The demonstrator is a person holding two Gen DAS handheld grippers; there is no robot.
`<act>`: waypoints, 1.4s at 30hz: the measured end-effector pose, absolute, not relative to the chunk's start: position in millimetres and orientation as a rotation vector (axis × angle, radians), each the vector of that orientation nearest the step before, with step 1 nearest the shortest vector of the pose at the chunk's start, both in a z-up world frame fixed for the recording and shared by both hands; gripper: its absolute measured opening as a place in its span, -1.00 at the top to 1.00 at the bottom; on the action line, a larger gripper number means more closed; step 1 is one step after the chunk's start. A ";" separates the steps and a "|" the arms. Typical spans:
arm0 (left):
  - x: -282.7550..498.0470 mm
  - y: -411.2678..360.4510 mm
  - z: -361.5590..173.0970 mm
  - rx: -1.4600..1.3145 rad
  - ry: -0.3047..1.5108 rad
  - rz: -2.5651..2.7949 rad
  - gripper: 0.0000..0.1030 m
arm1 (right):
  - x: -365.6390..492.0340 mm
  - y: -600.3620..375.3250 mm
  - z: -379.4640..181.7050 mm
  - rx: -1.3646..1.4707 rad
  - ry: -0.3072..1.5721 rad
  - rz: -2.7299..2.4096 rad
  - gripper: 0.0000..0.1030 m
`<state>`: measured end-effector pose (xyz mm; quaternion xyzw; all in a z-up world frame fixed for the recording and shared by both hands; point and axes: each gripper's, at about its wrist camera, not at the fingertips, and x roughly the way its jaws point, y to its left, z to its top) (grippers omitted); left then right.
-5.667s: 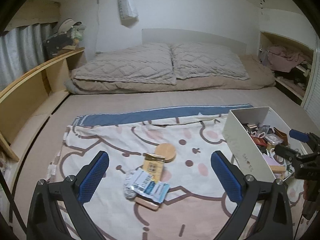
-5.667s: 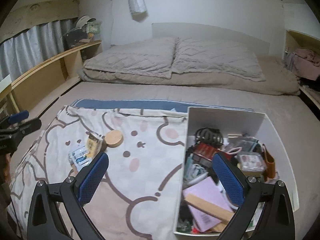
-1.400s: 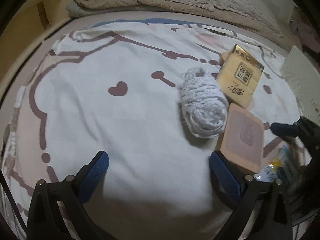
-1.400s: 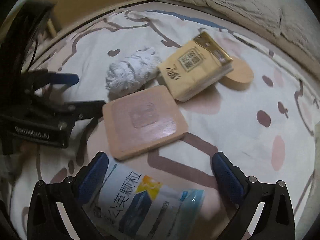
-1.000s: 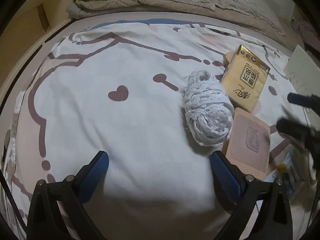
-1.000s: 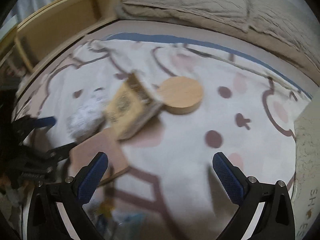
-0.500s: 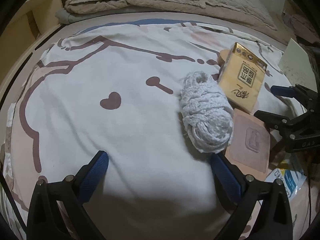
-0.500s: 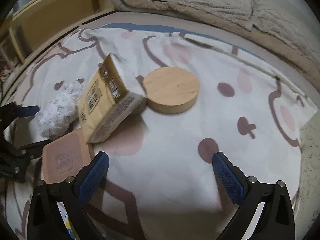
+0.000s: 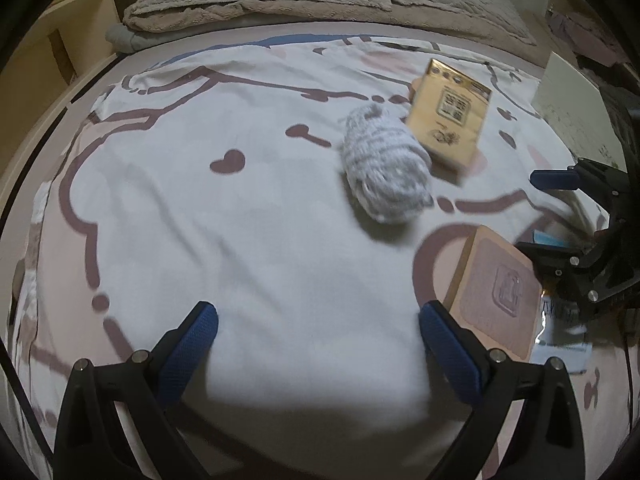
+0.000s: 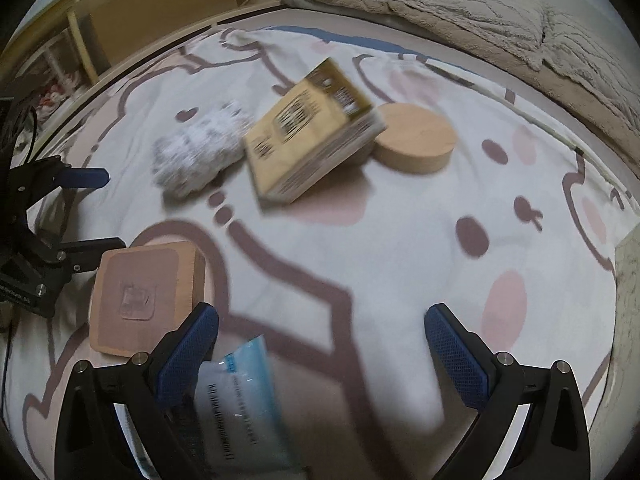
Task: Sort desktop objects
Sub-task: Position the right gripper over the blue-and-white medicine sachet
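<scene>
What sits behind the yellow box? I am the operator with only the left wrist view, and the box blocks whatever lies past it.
Observer: A round wooden disc lies flat on the blanket right behind the yellow box.
Operator: Is the box flat too?
Observer: No. It is tilted, and its far end seems to lean on the disc's edge, though the picture is blurred.
Operator: And the packet at my right edge?
Observer: The blue and white packet lies just below the square wooden block. It is partly under one finger of the right gripper, which is open and not gripping it.
</scene>
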<state>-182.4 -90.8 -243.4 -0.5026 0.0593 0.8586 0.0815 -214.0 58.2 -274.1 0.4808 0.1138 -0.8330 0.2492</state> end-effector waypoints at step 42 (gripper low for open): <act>-78.8 -57.5 -233.9 -1.357 0.274 2.431 -0.93 | -148.0 139.7 -268.5 1.386 0.360 -2.382 -1.00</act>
